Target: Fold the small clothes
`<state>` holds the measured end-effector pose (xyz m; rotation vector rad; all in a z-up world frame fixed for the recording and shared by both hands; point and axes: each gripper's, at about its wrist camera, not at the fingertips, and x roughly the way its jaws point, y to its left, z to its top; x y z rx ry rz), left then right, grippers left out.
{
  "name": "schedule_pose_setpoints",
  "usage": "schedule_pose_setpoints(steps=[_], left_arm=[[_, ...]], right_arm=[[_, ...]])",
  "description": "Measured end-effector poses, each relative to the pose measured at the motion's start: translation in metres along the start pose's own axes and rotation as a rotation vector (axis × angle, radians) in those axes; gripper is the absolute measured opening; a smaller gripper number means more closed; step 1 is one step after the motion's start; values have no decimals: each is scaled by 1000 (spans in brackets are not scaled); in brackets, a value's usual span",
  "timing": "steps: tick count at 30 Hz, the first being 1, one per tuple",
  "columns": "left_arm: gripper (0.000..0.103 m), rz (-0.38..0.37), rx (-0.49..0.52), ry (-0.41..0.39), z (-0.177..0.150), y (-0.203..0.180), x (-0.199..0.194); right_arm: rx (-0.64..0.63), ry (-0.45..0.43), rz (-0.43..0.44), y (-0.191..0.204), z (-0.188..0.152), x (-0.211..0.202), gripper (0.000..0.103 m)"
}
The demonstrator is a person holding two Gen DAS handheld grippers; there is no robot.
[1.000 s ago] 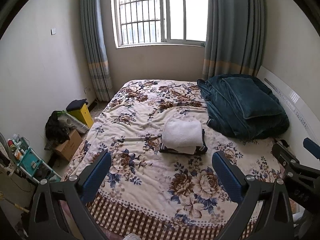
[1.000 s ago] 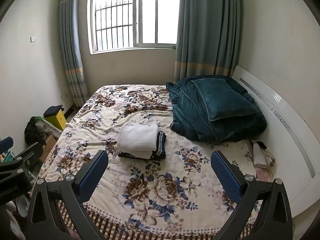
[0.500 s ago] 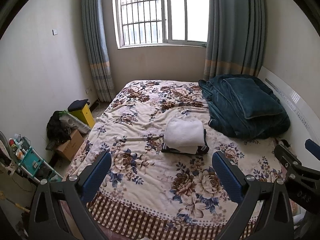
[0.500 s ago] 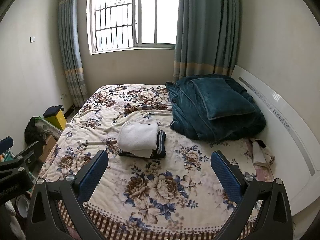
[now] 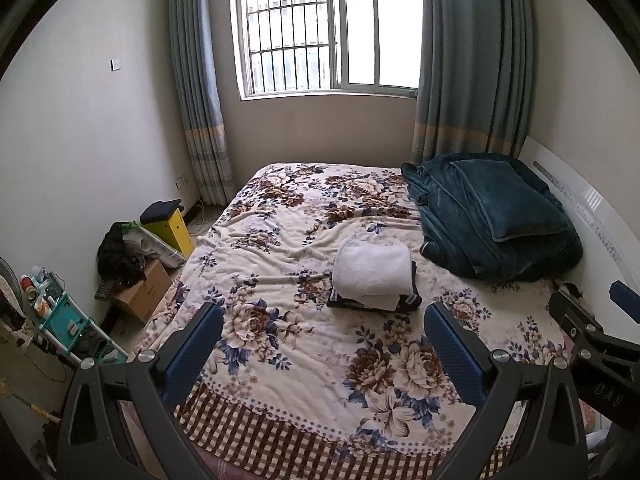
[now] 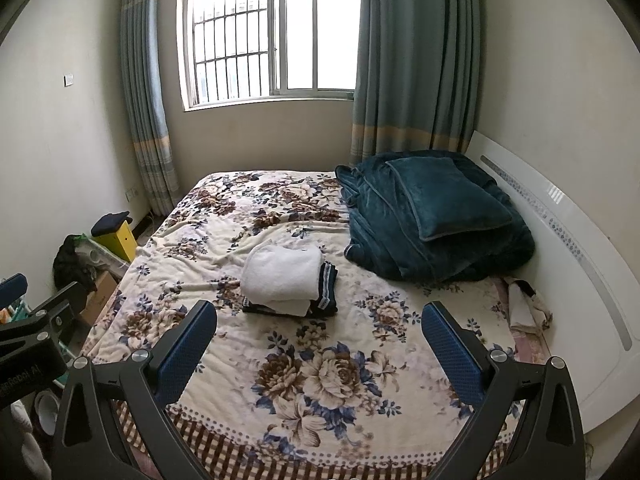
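Left wrist view: left hand-held gripper held above the near edge of the bed, jaws spread wide, nothing between the blue pads. Folded stack of small clothes, white towel on top of dark striped garments, lies approx. mid-bed, slightly twd the headboard side. Teal blanket w/ matching pillow on top is piled at the far corner by the headboard, near the stack but apart from it. Right hand-held gripper's frame shows at the right border of this view.

Right wrist view: right hand-held gripper likewise over the near edge, jaws spread, empty. Same stack seen ahead, white towel over dark garments whose striped bands show on the headboard side. Crumpled light cloth lies at the bed's edge against the headboard. Floor beside the bed's opposite edge: cardboard box, yellow stool.
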<state>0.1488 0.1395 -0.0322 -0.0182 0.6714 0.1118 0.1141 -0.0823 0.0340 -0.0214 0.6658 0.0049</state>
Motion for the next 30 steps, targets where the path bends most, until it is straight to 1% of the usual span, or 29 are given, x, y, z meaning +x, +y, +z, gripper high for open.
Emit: schedule_pose_setpoints(steps=[21, 30], left_arm=[[103, -4, 5, -1, 4, -1, 1], [103, 13, 12, -12, 5, -5, -3]], right_arm=[[-1, -3, 4, 1, -1, -1, 103], [0, -4, 3, 2, -2, -1, 103]])
